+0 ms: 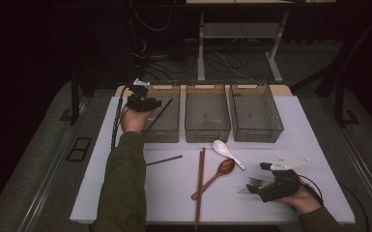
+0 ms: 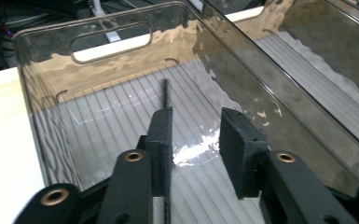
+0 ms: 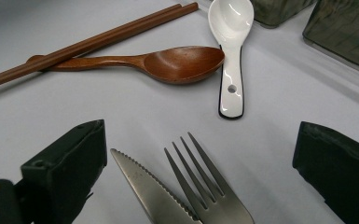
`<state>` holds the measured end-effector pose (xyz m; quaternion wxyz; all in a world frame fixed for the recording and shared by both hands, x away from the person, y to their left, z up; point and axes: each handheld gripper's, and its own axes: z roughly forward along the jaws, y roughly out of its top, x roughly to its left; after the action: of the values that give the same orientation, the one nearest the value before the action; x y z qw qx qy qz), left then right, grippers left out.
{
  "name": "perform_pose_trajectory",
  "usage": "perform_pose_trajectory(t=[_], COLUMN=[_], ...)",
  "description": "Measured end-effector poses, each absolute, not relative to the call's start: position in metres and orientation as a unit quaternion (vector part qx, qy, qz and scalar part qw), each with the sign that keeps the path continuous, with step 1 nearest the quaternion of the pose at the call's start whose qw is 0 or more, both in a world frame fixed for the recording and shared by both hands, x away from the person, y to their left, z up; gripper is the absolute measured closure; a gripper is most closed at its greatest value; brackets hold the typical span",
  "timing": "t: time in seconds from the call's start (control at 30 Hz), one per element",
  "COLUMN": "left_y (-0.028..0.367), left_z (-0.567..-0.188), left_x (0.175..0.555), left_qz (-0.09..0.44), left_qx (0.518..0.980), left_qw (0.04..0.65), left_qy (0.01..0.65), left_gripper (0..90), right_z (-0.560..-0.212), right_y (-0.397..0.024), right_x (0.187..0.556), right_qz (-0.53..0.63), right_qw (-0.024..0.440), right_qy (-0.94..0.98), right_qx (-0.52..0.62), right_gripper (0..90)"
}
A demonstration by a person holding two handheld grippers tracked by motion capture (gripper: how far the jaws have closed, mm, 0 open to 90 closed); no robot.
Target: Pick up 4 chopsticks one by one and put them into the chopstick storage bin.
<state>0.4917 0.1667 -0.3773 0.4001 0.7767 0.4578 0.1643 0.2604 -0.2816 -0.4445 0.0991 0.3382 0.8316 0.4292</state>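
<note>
Left gripper (image 2: 193,135) over left bin (image 2: 42,140), jaws parted, black chopstick (image 2: 166,95) against one. Right gripper (image 3: 200,177) jaws released around knife (image 3: 147,186) and fork (image 3: 205,186)

Three clear plastic bins (image 1: 207,116) stand in a row at the far side of the table. Black chopsticks number two: one (image 1: 160,114) at the left bin, one (image 1: 164,160) on the table. Brown wooden chopsticks (image 1: 200,181) number two, lying together as a pair. Spoons number two: one wooden spoon (image 1: 217,175) and one white ceramic spoon (image 1: 228,152). One metal fork (image 3: 205,186) and one metal knife (image 3: 151,191) are present.
</note>
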Motion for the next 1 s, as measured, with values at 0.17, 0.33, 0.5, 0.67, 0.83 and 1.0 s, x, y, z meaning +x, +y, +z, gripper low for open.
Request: perform_pose_trajectory(t=[0.17, 0.33, 0.5, 0.67, 0.83, 1.0], left_y=[0.166, 0.163, 0.162, 0.162, 0.165, 0.167], left_z=[-0.373, -0.366, -0.360, -0.356, -0.355, -0.358], left_x=[0.484, 0.470, 0.452, 0.432, 0.413, 0.394], left_qz=[0.150, 0.159, 0.158, 0.154, 0.157, 0.154], left_qx=[0.785, 0.793, 0.801, 0.809, 0.813, 0.816], left_qw=[0.406, 0.413, 0.419, 0.427, 0.433, 0.439], left_qy=[0.442, 0.419, 0.397, 0.374, 0.356, 0.344], left_gripper=[52.5, 47.1, 42.6, 38.1, 34.9, 29.9], right_z=[-0.445, -0.444, -0.444, -0.444, -0.444, -0.444], right_y=[-0.282, -0.282, -0.282, -0.282, -0.282, -0.282], right_x=[0.261, 0.261, 0.260, 0.260, 0.260, 0.260], right_qz=[0.429, 0.430, 0.431, 0.431, 0.431, 0.431], right_qw=[0.100, 0.101, 0.100, 0.100, 0.101, 0.101], right_qy=[0.832, 0.831, 0.831, 0.831, 0.831, 0.830], right_qx=[0.338, 0.338, 0.337, 0.337, 0.338, 0.339], right_gripper=[2.9, 2.9, 2.9, 2.9, 2.9, 2.9])
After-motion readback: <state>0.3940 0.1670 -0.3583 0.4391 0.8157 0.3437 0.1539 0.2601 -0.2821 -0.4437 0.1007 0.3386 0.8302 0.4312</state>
